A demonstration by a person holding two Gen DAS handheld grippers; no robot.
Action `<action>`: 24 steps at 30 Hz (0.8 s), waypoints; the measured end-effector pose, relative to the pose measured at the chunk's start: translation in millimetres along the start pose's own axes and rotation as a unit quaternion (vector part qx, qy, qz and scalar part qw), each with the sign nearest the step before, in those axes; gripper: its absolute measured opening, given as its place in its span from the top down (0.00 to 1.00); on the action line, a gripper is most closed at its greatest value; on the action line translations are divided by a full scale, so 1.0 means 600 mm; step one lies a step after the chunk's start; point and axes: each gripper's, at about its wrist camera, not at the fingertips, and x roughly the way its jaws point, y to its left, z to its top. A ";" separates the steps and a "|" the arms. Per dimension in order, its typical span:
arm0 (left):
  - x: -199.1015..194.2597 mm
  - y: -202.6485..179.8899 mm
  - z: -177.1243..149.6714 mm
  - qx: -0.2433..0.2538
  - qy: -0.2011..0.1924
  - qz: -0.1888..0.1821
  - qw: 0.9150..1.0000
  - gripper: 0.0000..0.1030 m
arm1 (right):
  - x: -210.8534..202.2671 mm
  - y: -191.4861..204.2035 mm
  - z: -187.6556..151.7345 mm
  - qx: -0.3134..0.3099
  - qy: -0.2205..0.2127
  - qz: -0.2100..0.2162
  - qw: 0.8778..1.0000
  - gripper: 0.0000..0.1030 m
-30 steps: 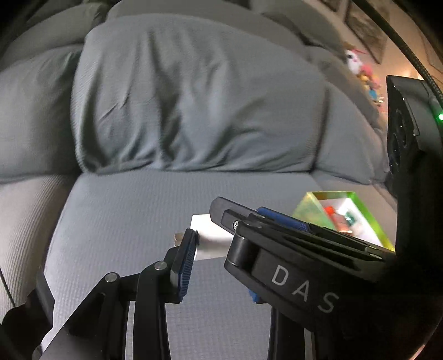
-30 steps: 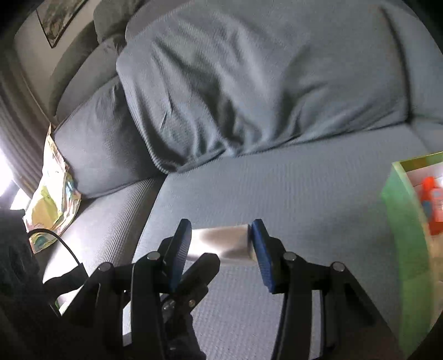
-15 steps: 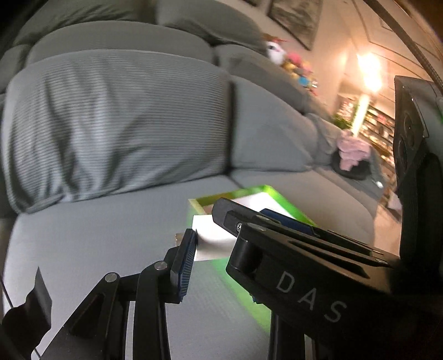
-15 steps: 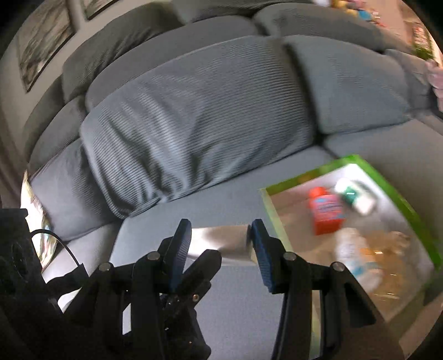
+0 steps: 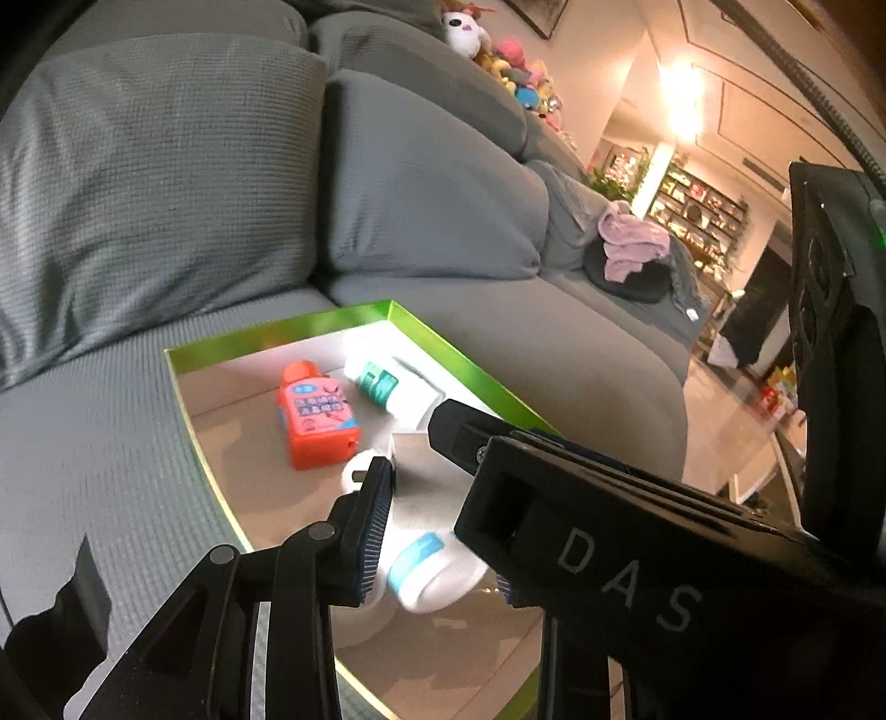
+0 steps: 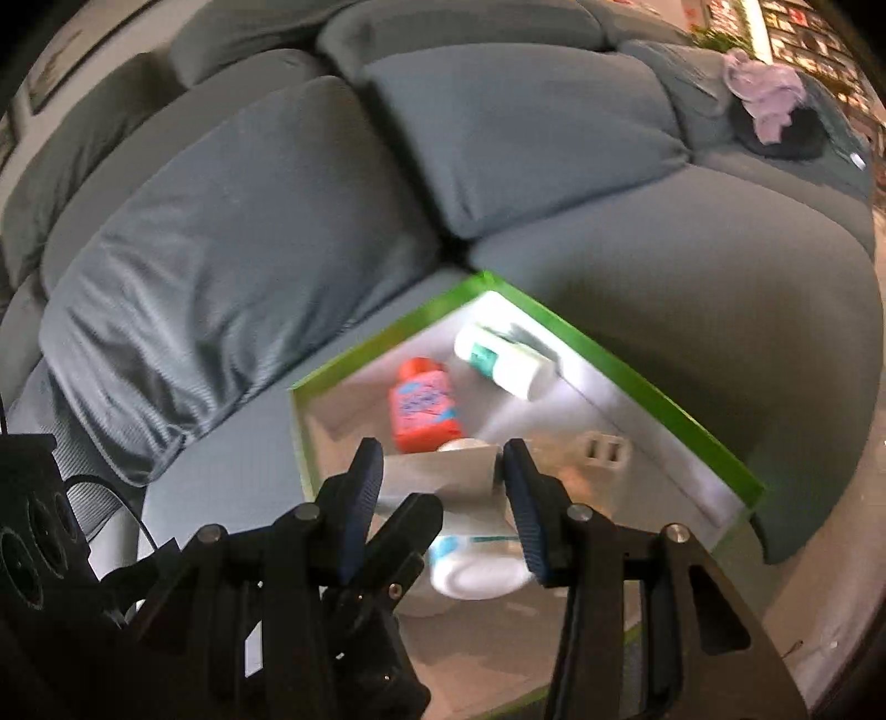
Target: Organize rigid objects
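Both grippers hold one small white box, also seen in the left wrist view, above a green-rimmed tray on the grey sofa. My right gripper is shut on the box's two ends. My left gripper is shut on it too, its right finger hidden behind the right gripper's body. In the tray lie an orange bottle, a white tube with green label, a white bottle with blue band and a white plug adapter. The tray also shows in the right wrist view.
Grey back cushions stand behind the tray. A dark cushion with pink cloth lies at the sofa's far right. Plush toys sit on the backrest. The sofa's front edge runs just right of the tray.
Both grippers have carried the white box to the right, from over the bare seat cushion to above the open tray. The grip on the box is unchanged.
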 end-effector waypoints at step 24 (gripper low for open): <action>-0.066 0.040 -0.006 0.008 0.014 0.188 0.982 0.27 | -0.066 0.020 0.007 -0.046 -0.071 -0.151 0.985 0.13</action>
